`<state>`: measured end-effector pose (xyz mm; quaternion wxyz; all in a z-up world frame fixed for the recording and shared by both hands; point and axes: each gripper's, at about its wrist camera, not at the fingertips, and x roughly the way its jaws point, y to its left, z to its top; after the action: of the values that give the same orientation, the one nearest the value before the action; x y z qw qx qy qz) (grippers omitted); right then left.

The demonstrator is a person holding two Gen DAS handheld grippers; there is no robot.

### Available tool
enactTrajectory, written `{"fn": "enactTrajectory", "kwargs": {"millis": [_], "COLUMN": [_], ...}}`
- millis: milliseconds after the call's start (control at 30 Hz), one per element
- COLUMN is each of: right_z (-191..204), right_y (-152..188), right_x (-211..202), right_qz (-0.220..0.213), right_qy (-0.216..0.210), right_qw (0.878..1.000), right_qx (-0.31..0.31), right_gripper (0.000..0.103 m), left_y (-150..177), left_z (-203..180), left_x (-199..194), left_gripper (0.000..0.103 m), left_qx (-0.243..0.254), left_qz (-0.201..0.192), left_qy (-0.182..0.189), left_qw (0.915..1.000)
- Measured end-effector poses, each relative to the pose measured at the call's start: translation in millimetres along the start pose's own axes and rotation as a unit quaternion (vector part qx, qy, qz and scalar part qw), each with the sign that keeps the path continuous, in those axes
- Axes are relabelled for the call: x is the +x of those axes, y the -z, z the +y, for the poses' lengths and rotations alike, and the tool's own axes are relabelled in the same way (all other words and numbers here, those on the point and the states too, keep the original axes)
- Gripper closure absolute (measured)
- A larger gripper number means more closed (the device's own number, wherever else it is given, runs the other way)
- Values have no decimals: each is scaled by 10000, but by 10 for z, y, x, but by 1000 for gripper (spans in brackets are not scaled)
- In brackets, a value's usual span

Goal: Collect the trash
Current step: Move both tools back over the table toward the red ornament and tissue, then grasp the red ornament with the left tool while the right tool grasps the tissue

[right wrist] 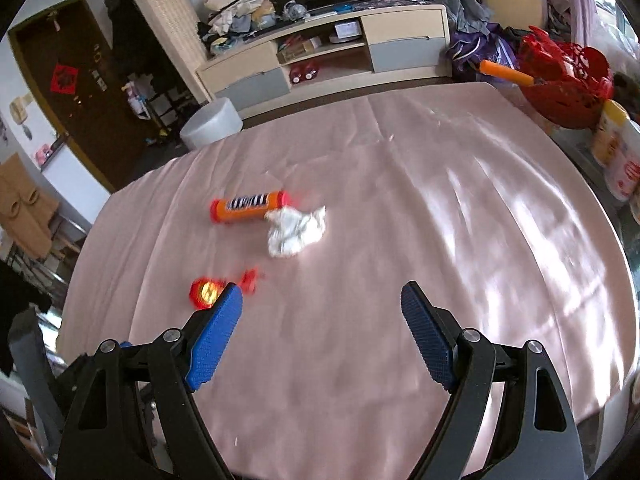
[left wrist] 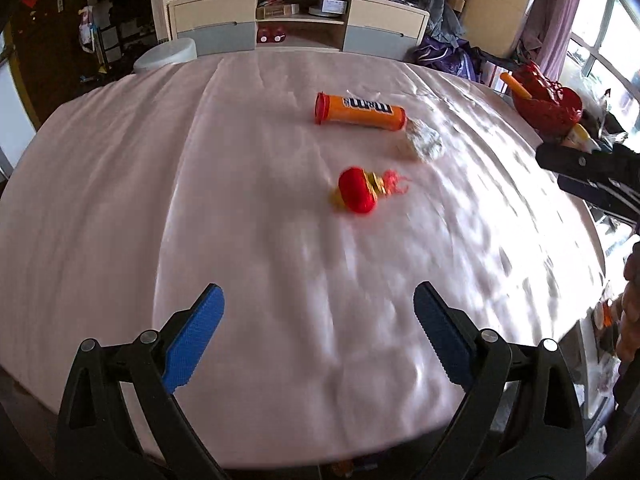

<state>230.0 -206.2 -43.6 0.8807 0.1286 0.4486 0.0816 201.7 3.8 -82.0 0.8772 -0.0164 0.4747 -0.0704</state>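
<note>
Three pieces of trash lie on the pink tablecloth. An orange candy tube lies on its side at mid-table. A crumpled white paper wad touches the tube's end. Nearer me sits a small red ornament with a tassel. My left gripper hangs open over bare cloth, short of the ornament. My right gripper is open too, with nothing between its blue pads; its left finger partly covers the ornament. The right gripper's black body shows at the left wrist view's right edge.
A red plastic basket with an orange stick stands at the table's far right corner, tins beside it. A grey round stool sits beyond the far left edge. A low cabinet lines the back wall.
</note>
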Motion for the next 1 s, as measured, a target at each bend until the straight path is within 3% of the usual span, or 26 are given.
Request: {"fn": "enactTrajectory", "kwargs": {"millis": [67, 233, 300, 567, 633, 733, 767, 800, 1000], "right_z": [9, 99, 129, 235, 202, 146, 128, 114, 59], "right_y": [-77, -222, -251, -260, -239, -229, -226, -229, -350], "right_x": [119, 458, 585, 914, 954, 973, 957, 928, 585], "right_qz": [30, 213, 306, 502, 566, 588, 576, 538, 161], "right_qy": [-58, -255, -319, -141, -123, -85, -77, -73, 46], "right_qw": [10000, 9994, 9990, 9983, 9981, 9980, 9980, 9983, 9994], "right_qx": [-2, -96, -87, -251, -221, -220, -230, -228, -292], "right_gripper": [22, 60, 67, 68, 79, 94, 95, 96, 97], "left_y": [-112, -334, -409, -558, -566, -559, -559, -563, -559], "left_z": [-41, -191, -238, -313, -307, -302, -310, -318, -378], "left_x": [95, 271, 336, 582, 632, 708, 709, 708, 581], "left_gripper": [13, 21, 28, 31, 35, 50, 56, 69, 72], "left_qx": [74, 380, 443, 491, 473, 456, 477, 504, 637], "left_qz": [-60, -221, -225, -180, -118, 30, 0, 6, -53], "left_qy": [-35, -25, 25, -37, -6, 181, 165, 197, 266], "left_qw": [9999, 9990, 9988, 9986, 9988, 9988, 9987, 9985, 9976]}}
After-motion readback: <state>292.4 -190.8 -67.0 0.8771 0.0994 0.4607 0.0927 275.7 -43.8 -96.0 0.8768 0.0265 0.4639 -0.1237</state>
